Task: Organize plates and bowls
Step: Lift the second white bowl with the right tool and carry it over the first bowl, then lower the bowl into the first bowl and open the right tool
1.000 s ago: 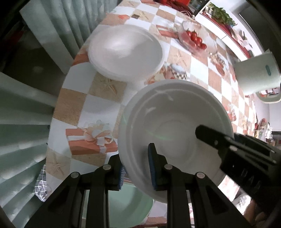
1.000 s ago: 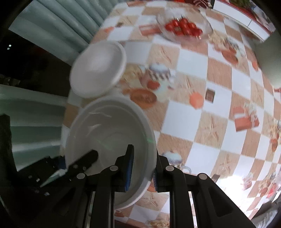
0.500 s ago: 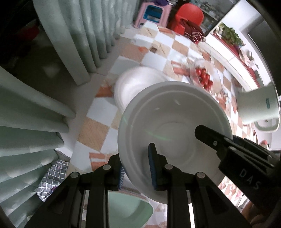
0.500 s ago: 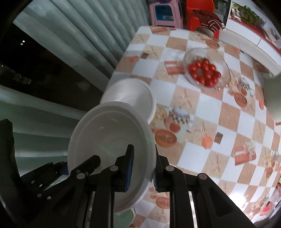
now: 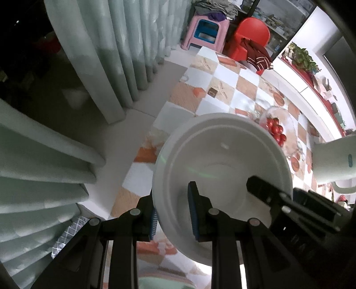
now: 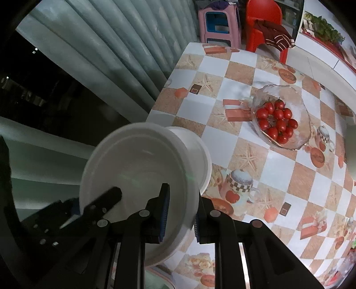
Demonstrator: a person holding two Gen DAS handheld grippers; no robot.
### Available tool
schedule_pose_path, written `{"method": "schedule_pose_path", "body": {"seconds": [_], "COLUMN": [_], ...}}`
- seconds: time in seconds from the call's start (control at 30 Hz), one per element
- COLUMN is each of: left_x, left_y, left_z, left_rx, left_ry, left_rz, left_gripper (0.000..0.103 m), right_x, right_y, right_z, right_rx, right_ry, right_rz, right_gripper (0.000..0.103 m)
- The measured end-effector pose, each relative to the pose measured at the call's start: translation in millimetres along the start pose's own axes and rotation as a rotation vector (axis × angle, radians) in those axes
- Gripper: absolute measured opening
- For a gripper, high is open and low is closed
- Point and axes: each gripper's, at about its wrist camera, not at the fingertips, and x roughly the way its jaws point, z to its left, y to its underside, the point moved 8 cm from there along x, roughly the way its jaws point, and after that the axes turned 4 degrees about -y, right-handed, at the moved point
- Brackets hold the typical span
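Note:
I hold one white bowl (image 5: 222,155) in the air by its rim with both grippers. My left gripper (image 5: 172,214) is shut on the near left rim, one blue pad inside the wall and one outside. My right gripper (image 6: 180,216) is shut on the opposite rim of the white bowl (image 6: 138,173). The right gripper's finger (image 5: 264,193) shows inside the bowl in the left wrist view. A second white bowl (image 6: 197,151) stands on the table near its curtain-side edge. The held bowl hangs tilted in front of it and covers most of it.
A glass dish of cherry tomatoes (image 6: 280,117) stands further along the checked tablecloth (image 6: 278,169). A white jug (image 5: 333,160) stands at the right. A pale green bowl (image 5: 162,282) lies below the grippers. Curtains (image 6: 115,51), a pink stool (image 6: 219,20) and a red chair (image 6: 262,15) stand past the table.
Both grippers have lifted the white bowl and carried it across the table towards the second white bowl, which it now overlaps. The grips have not changed.

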Motion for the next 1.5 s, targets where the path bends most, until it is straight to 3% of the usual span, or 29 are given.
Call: {"method": "schedule_pose_path", "body": {"seconds": [0.27, 0.63, 0.77, 0.87, 0.9, 0.97, 1.0, 1.1, 1.13, 1.5], "left_x": [24, 56, 60, 60, 59, 60, 60, 59, 58, 60], "left_y": [-19, -21, -19, -17, -16, -14, -13, -11, -11, 0], "left_z": [-4, -9, -8, -2, 1, 8, 13, 22, 24, 22], "left_rx": [0.01, 0.038, 0.032, 0.031, 0.026, 0.007, -0.008, -0.021, -0.024, 0.038], "left_ry": [-0.007, 0.004, 0.03, 0.006, 0.007, 0.011, 0.012, -0.004, -0.014, -0.049], "left_rz": [0.003, 0.052, 0.057, 0.053, 0.049, 0.054, 0.059, 0.051, 0.05, 0.067], "left_gripper": [0.029, 0.031, 0.042, 0.068, 0.072, 0.077, 0.084, 0.098, 0.103, 0.103], "right_x": [30, 57, 61, 61, 61, 59, 58, 55, 53, 51], "right_y": [-7, -14, -13, -13, -12, -9, -8, -3, -1, 27], "right_z": [-15, -30, -32, -37, -39, -48, -53, -61, -63, -65], "right_rx": [0.037, 0.056, 0.057, 0.059, 0.064, 0.078, 0.086, 0.124, 0.131, 0.159], "right_ry": [0.006, 0.025, 0.018, 0.037, 0.044, 0.082, 0.101, 0.078, 0.077, 0.06], "right_rz": [0.033, 0.062, 0.075, 0.079, 0.08, 0.085, 0.085, 0.076, 0.074, 0.116], "right_gripper": [0.021, 0.021, 0.021, 0.021, 0.024, 0.046, 0.062, 0.08, 0.081, 0.081]}}
